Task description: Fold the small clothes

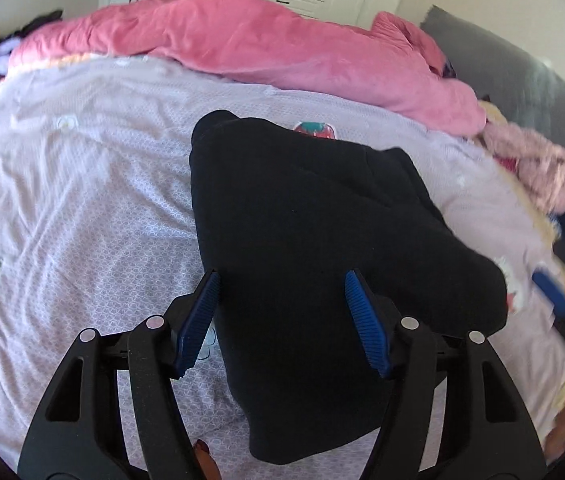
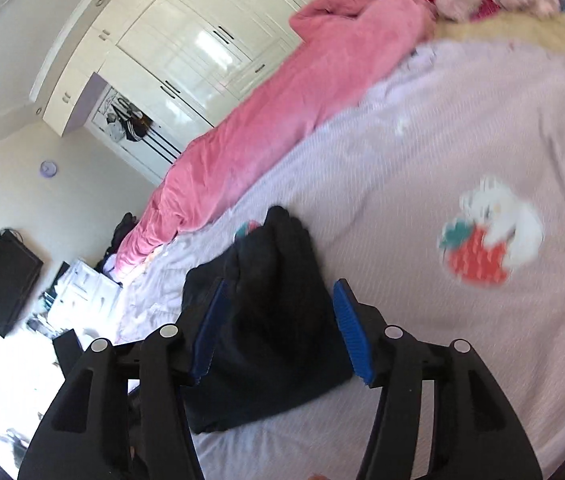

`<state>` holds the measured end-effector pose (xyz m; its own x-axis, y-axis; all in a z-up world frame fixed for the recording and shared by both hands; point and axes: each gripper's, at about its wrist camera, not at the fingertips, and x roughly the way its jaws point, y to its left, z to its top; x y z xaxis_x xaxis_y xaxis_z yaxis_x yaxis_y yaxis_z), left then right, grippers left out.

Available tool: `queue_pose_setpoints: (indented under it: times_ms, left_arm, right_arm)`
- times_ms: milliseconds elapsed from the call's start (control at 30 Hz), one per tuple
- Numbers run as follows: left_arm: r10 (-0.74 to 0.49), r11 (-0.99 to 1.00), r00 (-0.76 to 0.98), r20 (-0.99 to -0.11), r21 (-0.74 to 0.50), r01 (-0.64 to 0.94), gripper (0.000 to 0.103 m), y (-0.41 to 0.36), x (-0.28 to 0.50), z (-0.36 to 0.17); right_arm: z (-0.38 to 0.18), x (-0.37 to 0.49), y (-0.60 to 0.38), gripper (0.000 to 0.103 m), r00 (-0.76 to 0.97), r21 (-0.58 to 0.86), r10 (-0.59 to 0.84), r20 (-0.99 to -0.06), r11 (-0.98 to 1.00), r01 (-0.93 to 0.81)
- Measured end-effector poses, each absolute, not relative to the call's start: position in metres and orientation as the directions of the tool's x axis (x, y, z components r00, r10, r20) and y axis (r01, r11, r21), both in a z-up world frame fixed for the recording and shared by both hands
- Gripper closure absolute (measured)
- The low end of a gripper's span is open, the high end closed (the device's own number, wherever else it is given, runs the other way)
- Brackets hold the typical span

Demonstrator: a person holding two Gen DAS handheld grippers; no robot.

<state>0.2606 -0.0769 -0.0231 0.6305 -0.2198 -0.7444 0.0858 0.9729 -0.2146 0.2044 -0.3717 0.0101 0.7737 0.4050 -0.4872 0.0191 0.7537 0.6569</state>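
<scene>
A black garment (image 1: 314,248) lies folded on the lilac bedsheet (image 1: 82,208). My left gripper (image 1: 282,280) is open above its near part, with the blue pads (image 1: 198,320) apart and holding nothing. In the right wrist view the same black garment (image 2: 274,320) lies below my right gripper (image 2: 280,288), which is open and empty, tilted sideways over the garment's end. A blue pad of the right gripper (image 1: 550,290) shows blurred at the right edge of the left wrist view.
A pink duvet (image 1: 242,48) lies bunched along the far side of the bed. A pile of pink and dark clothes (image 1: 538,168) sits at the right by the grey headboard (image 1: 522,64). White wardrobes (image 2: 186,40) stand beyond. A strawberry print (image 2: 482,252) marks the sheet.
</scene>
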Motion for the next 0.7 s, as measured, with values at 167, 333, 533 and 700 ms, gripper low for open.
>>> queue_pose_setpoints:
  times_ms: [167,333,533,700]
  left_arm:
    - [-0.229,0.971,0.628,-0.744,-0.218,0.096,0.047,-0.074,0.260,-0.024]
    - [-0.237,0.969,0.627,-0.743,-0.224,0.101,0.047,-0.076,0.261,-0.024]
    - [-0.246,0.967,0.629,-0.738,-0.230,0.108,0.047,-0.076,0.259,-0.025]
    - [-0.250,0.966,0.628,-0.737,-0.239,0.104,0.047,-0.074,0.257,-0.023]
  right_arm:
    - [0.003,0.262,-0.344,0.047,0.612,0.576,0.520,-0.596,0.807,-0.125]
    - [-0.020,0.294,-0.326,0.051,0.537,0.646,0.583,-0.610,0.758,-0.089]
    - [-0.036,0.307,-0.320,0.052,0.525,0.631,0.555,-0.645,0.775,-0.044]
    - [-0.029,0.310,-0.310,0.087,0.540,0.627,0.585,-0.605,0.768,-0.129]
